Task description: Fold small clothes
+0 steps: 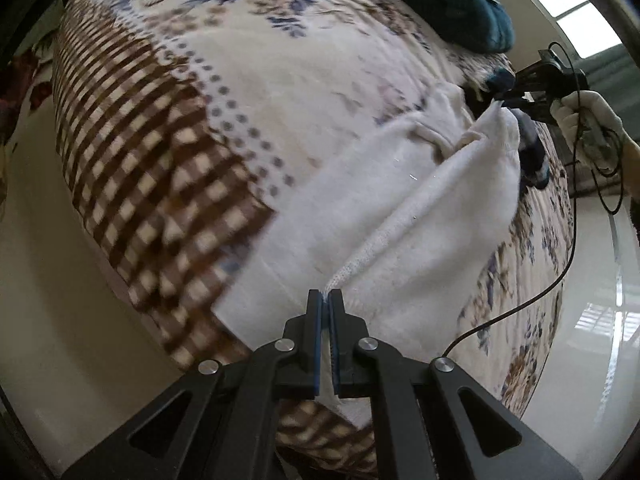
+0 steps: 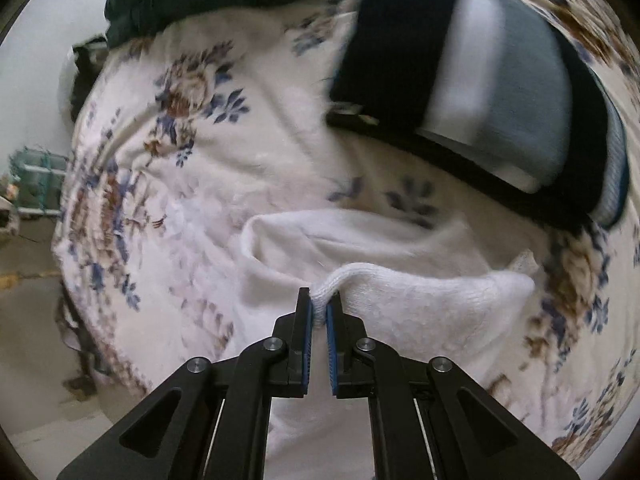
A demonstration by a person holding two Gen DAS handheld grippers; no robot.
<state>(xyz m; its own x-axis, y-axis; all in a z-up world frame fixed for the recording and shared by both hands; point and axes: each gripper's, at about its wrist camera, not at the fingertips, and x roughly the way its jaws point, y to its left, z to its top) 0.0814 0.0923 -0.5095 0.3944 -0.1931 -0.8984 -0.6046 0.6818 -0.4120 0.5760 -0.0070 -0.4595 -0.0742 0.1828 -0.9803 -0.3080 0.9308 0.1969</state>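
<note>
White garment (image 1: 420, 208), seemingly a knit top, stretches between left gripper (image 1: 329, 300) and right gripper (image 2: 319, 304), both pinching its edges.

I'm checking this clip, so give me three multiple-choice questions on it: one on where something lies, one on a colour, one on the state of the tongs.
1. Where does the folded dark striped garment lie?
A. on the floral blanket
B. on the floor
C. in a basket

2. What colour is the garment held by both tongs?
A. red
B. white
C. green

3. How are the left tongs?
A. wide open
B. shut on the white garment
C. shut on nothing

Answers: 1 A, blanket shows all round it. 2 B, white knit fabric sits between the right tongs too. 3 B, a pinch of fabric is between closed pads.
</note>
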